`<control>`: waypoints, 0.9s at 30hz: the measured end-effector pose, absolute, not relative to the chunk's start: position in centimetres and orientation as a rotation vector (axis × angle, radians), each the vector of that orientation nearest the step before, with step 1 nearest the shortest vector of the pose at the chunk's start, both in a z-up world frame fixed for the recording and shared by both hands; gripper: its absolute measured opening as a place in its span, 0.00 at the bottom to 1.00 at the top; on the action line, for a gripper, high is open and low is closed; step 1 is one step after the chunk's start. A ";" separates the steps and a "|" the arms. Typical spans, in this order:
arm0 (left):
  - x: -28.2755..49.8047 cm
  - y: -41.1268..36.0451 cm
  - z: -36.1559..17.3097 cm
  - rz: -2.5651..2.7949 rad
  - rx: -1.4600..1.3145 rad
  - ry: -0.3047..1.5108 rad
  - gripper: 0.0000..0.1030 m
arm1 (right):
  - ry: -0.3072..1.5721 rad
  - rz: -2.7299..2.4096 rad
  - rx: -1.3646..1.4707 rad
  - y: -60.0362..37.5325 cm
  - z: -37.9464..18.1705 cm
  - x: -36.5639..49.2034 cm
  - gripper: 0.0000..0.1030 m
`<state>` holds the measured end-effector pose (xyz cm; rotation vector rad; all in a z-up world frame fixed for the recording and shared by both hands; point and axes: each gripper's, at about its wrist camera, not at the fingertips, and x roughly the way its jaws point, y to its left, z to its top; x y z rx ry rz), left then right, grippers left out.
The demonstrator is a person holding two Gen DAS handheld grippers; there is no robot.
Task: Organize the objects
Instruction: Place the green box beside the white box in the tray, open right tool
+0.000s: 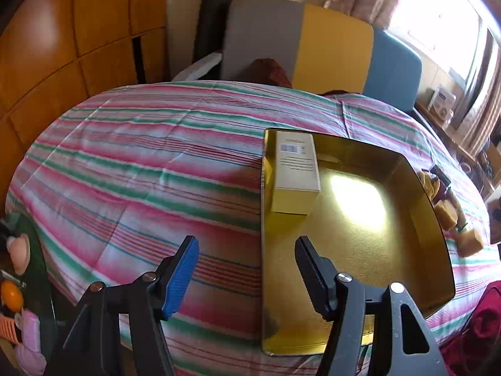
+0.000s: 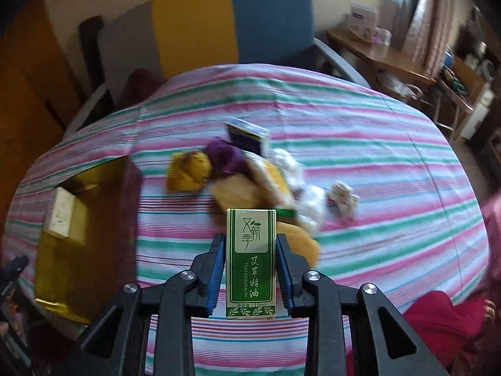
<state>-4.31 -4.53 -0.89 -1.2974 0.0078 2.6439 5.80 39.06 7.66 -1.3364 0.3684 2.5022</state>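
A: What are the left tongs [image 1: 247, 269] doing?

B: They stand spread wide with nothing between the fingers. The blue-padded finger [image 1: 183, 277] hangs over the striped cloth [image 1: 131, 163]; the other is over the near end of the gold tray [image 1: 369, 241].

A: Anything in that tray?

B: One pale box [image 1: 297, 172], lying flat ahead of the left tongs, against the tray's left wall near its far corner.

A: And the right tongs [image 2: 250, 269]?

B: Pinching a small green box [image 2: 251, 261] of essential oil, upright between the two blue pads, its printed face toward the camera.

A: Where is the rest?

B: Just beyond the right tongs lies a blurred heap on the cloth: a yellow pouch [image 2: 188, 172], a purple bundle [image 2: 227, 155], a dark blue box [image 2: 247, 136], some yellow and white pieces I cannot tell apart. A little white packet [image 2: 343, 199] sits apart to the right. The tray [image 2: 103, 219] is off to the left of those tongs.
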 end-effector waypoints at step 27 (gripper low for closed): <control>-4.2 -9.7 -1.8 2.680 -1.337 -0.178 0.63 | 0.272 2.763 -1.807 7.9 -4.2 -10.2 0.59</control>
